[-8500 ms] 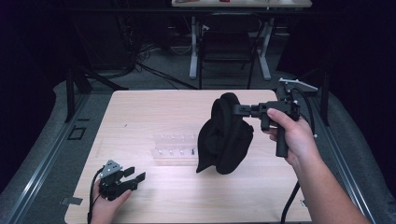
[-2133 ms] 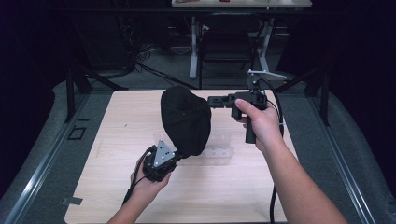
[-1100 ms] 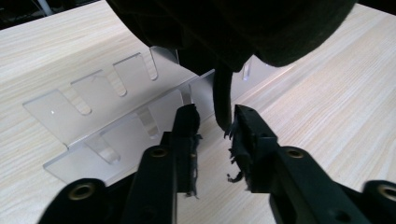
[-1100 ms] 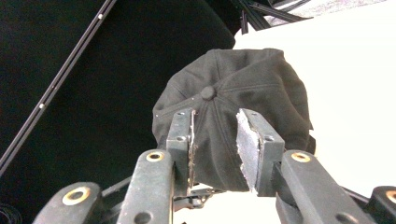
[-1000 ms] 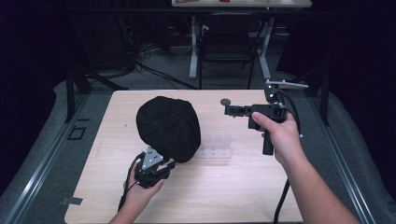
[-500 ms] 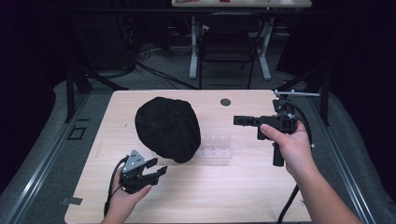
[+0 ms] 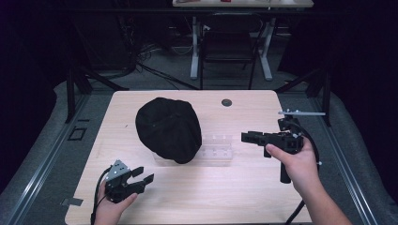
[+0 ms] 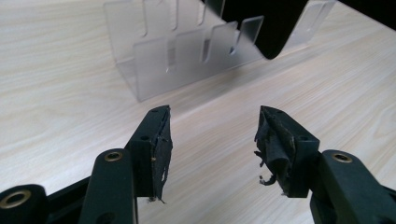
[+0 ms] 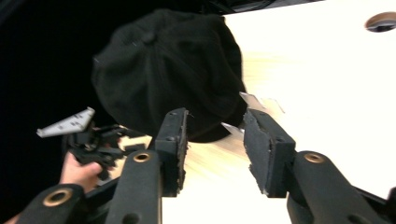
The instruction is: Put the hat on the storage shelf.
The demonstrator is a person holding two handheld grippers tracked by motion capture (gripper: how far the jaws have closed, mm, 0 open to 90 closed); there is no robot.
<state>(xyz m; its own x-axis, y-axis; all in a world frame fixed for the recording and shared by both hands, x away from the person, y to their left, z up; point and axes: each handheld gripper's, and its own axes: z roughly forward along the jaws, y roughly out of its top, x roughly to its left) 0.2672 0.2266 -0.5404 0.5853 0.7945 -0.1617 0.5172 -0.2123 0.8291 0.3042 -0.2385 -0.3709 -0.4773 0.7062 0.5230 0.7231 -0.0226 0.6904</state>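
On the clear rack (image 7: 217, 149), the cap (image 7: 168, 129) rests draped over its left end (crown up), ahead and right of the left gripper (image 7: 141, 175) and left of the farther right gripper (image 7: 248, 137), both fingers having just been spreading, empty.

hidden: black cap (image 7: 168, 129) covers clear rack's (image 7: 217, 149) left part | cut off: cap top in left gripper view
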